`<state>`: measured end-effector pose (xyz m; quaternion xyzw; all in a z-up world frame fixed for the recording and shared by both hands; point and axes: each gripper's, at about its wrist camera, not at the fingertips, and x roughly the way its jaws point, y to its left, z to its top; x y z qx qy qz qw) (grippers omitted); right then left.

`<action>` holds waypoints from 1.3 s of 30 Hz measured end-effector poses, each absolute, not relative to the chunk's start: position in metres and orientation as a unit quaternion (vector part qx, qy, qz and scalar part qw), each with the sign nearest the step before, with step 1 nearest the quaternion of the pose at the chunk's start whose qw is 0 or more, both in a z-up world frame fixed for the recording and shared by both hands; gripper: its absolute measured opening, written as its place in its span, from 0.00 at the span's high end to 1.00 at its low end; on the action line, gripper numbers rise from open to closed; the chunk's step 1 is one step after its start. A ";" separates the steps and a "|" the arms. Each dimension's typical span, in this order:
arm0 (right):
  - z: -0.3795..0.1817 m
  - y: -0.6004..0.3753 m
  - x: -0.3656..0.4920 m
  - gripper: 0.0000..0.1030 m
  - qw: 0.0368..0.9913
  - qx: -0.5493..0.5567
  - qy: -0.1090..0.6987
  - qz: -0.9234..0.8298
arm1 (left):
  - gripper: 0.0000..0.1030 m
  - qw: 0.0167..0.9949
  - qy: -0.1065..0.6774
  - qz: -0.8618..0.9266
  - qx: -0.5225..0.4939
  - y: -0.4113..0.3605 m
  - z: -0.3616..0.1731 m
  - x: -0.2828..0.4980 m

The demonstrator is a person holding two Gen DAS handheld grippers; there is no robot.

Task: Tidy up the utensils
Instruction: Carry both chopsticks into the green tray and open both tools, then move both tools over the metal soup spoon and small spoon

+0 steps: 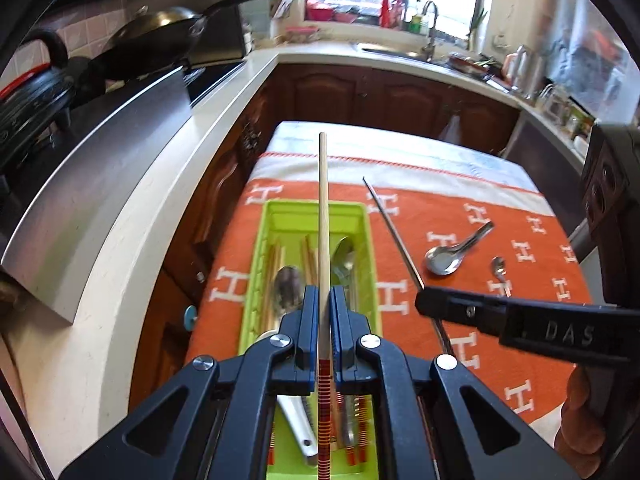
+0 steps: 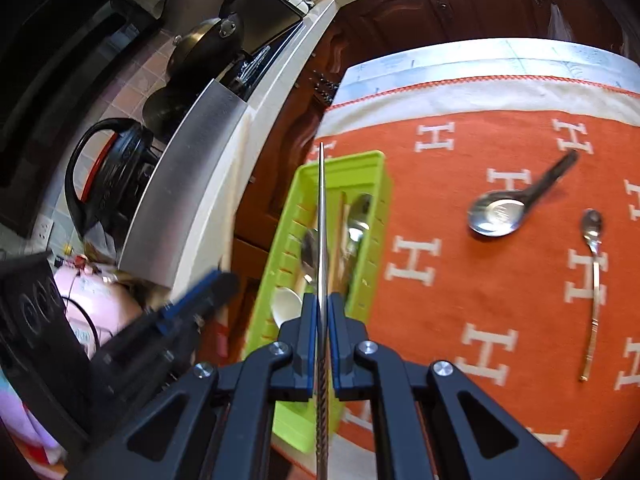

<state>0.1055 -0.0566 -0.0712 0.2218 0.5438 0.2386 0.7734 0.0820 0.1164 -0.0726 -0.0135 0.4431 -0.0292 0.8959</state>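
Over the tray: I have both grippers above the green tray (image 1: 362,216), which sits at the 9 o'clock side of the orange cloth (image 1: 500,248).
Left gripper (image 1: 324,300): clenched on a wooden chopstick (image 1: 323,208), pointing to 12 o'clock along the tray's length.
Right gripper (image 2: 323,308): clenched on a metal chopstick (image 2: 322,216), tip towards 12 o'clock, over the tray's left half.
Tray contents: wooden chopsticks and several spoons already lie inside; which slot each occupies I cannot tell.
Still loose: a soup spoon (image 2: 516,200) and a small teaspoon (image 2: 594,276) on the cloth at 2 to 3 o'clock of the tray.
Risk one: I judge that two long sticks lowered together could cross or knock each other, since the grippers are close.
Risk two: each stick is pinched near its butt end, so a tilted release may let a tip catch the tray wall and bounce out.
Pose: both point forward and downward over the tray, sticks roughly level with its long axis.
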 end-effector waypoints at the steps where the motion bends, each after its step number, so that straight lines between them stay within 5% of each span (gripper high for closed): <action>1: -0.074 -0.053 0.107 0.95 0.773 0.223 0.545 0.236 | 0.97 0.894 0.447 -0.025 -0.015 0.119 -0.075 0.083; 9: -0.096 -0.022 0.117 0.94 0.755 0.229 0.570 0.230 | 0.94 0.882 0.471 -0.005 -0.001 0.125 -0.091 0.091; 14: -0.104 -0.015 0.118 0.91 0.748 0.220 0.584 0.226 | 0.81 0.876 0.482 0.009 -0.004 0.128 -0.098 0.093; 25: -0.090 -0.020 0.102 0.91 0.787 0.145 0.559 0.216 | 0.77 0.876 0.481 0.030 -0.008 0.128 -0.094 0.092; 32: -0.078 -0.037 0.090 0.91 0.809 0.120 0.538 0.203 | 0.54 0.887 0.461 0.010 -0.008 0.111 -0.082 0.087; 39: -0.059 -0.061 0.076 0.91 0.839 0.097 0.503 0.185 | 0.53 0.892 0.450 -0.019 0.033 0.073 -0.076 0.085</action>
